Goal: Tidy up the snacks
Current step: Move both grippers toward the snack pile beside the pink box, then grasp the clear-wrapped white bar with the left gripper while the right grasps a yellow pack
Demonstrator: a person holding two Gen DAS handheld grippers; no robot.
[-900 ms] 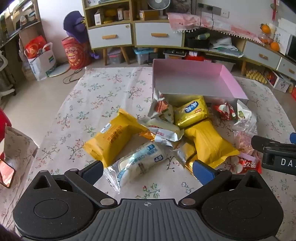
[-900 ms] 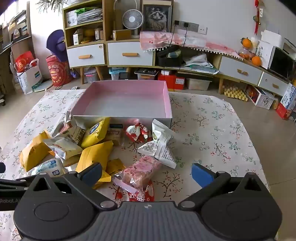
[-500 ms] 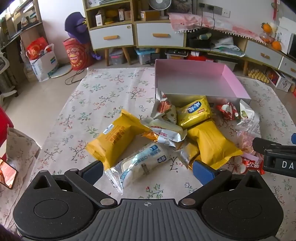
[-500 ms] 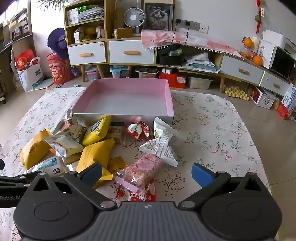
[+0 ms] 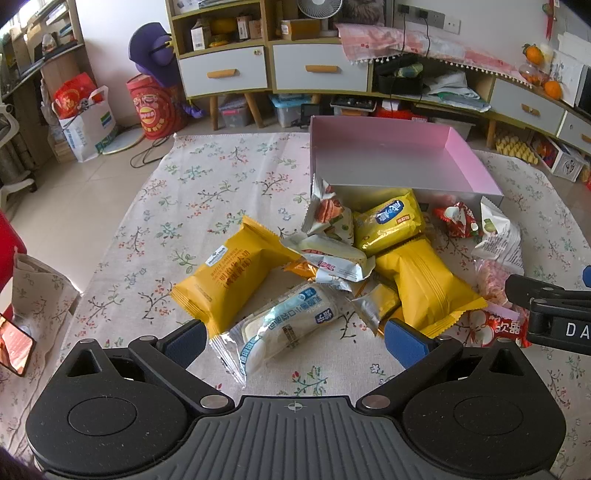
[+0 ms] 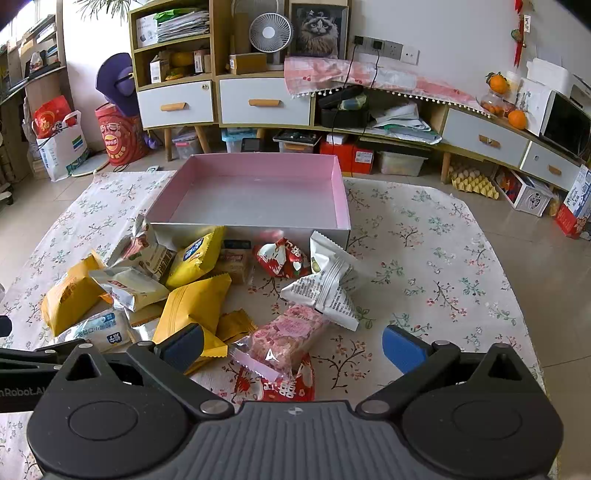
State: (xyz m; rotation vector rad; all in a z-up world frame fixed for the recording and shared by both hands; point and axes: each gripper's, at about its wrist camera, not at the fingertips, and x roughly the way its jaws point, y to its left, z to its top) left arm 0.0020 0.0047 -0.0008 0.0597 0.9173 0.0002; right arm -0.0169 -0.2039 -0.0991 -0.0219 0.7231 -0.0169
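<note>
Here, just ahead of the wide-open left gripper (image 5: 293, 338) (right gripper (image 6: 291, 349) also agape, empty): white-blue packet (image 5: 284, 325), long axis running near-left to far-right.

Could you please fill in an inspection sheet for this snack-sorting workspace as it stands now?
Surface: floral tablecloth, bare on its right side.
Job's things: pink-lined shallow cardboard box, nothing in it; yellow, white, red and pink snack packets heaped in front of it, among them a clear packet with blue print and a pink-speckled clear packet.
Clutter: nothing seen on the cloth beyond the snacks.
Grippers: left gripper open above the clear packet; right gripper open above the pink-speckled packet; neither holds anything.
Cables: black cord on the floor; cords hang from wall sockets.
Surroundings: white-drawered wooden cabinets, desk fan, shopping bags.
</note>
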